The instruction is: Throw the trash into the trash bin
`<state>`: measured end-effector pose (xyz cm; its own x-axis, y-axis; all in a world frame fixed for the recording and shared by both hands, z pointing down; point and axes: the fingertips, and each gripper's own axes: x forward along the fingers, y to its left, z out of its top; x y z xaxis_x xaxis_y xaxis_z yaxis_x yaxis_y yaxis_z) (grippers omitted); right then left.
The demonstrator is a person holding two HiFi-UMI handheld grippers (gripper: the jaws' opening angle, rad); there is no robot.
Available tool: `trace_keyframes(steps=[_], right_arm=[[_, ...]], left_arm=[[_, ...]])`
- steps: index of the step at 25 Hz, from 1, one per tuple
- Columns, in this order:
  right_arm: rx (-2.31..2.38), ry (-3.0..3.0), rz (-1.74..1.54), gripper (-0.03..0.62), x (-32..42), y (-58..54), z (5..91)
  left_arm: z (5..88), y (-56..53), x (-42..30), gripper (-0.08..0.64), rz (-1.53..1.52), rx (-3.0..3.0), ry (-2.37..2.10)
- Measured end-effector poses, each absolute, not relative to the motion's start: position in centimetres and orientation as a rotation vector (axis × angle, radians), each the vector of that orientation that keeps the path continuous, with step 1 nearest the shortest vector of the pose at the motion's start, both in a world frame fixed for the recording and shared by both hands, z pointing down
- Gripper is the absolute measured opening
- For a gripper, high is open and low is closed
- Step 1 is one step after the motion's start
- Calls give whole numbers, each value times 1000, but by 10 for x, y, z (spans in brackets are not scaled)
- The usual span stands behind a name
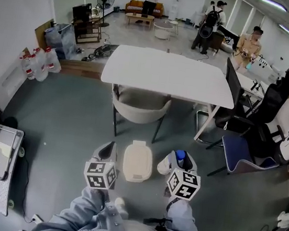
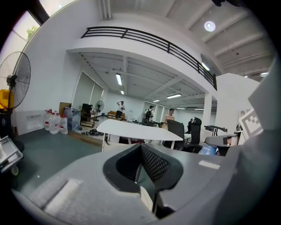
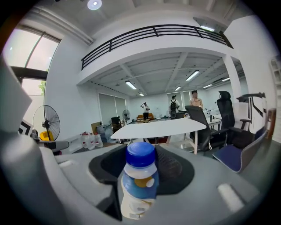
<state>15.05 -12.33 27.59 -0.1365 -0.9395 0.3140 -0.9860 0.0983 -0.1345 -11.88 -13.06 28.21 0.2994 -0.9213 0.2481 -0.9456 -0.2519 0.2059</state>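
Now, both grippers hang low over the grey floor [image 1: 69, 129], and the bin [image 1: 138, 161] sits right between them, pale, lid down. The right gripper [image 1: 180, 163] is clamped on a bottle [image 3: 138, 182]: blue cap on top, blue and white label, standing upright between the jaws. So the trash is held off to the bin's right side, close beside it, not in it. The left gripper [image 2: 139, 173] has its jaws drawn narrow, pads almost meeting. A thin pale sliver shows low between them, too little to say what it is. Ahead stands a white table [image 1: 168, 73] with a chair [image 1: 139, 106] tucked under its near edge.
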Motion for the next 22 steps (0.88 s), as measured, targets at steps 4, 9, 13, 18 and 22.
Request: trace_keyframes(steps=[4, 9, 13, 18, 22], right_arm=[[1945, -2205, 440, 199, 136, -166, 277], [1914, -2189, 444, 199, 132, -191, 287], [1838, -2191, 482, 199, 133, -209, 300], [1736, -2233, 490, 199, 133, -228, 305], [1660, -2252, 490, 199, 142, -238, 318]], left_arm=[[289, -174, -135, 9, 108, 2239, -1692], [306, -212, -146, 9, 108, 2196, -1703], [322, -224, -141, 9, 141, 2176, -1700], [331, -219, -134, 9, 187, 2133, -1715], [345, -215, -128, 9, 218, 2110, -1721]])
